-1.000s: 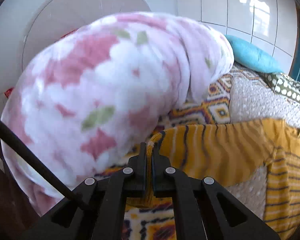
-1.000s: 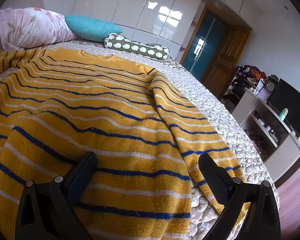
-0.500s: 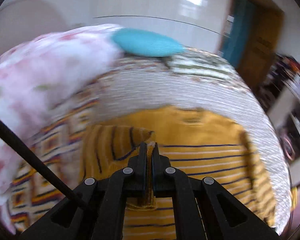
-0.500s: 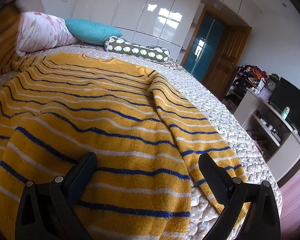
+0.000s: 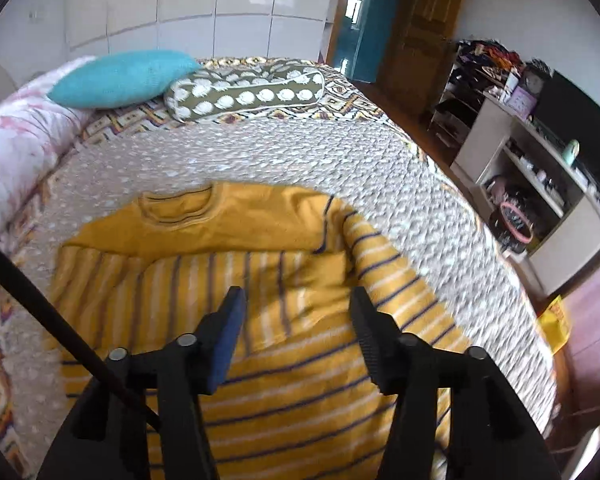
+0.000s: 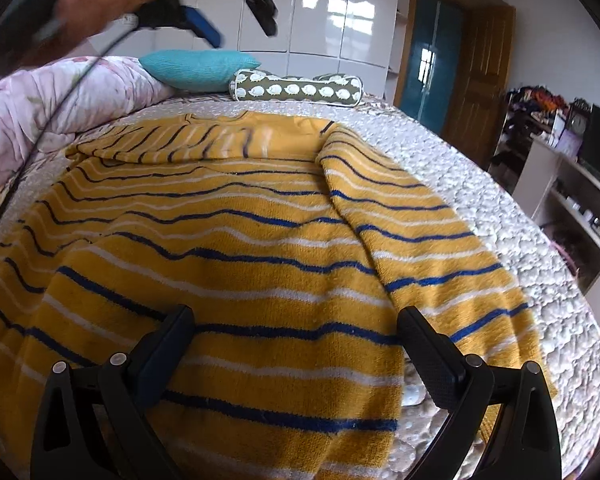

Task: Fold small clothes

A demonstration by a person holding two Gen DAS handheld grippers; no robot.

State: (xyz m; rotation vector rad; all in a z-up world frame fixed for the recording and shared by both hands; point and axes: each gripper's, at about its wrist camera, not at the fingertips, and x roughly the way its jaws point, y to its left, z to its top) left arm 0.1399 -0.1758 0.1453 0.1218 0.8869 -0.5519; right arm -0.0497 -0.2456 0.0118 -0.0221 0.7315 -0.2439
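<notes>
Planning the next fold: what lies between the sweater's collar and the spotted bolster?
Only bare quilted bedspread, in the left wrist view, between sweater and bolster.

Left gripper (image 5: 296,300) jaws just opened, nothing between (held aloft); right gripper (image 6: 296,328) jaws wide, empty.

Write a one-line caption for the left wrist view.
Left gripper, jaws just opened and empty, above a yellow striped sweater with one sleeve folded across its chest, on a quilted bed.

sweater (image 6: 260,248): we saw mustard yellow, blue and white stripes
cushion (image 5: 120,78): turquoise
bolster (image 5: 248,94): olive, white-spotted
</notes>
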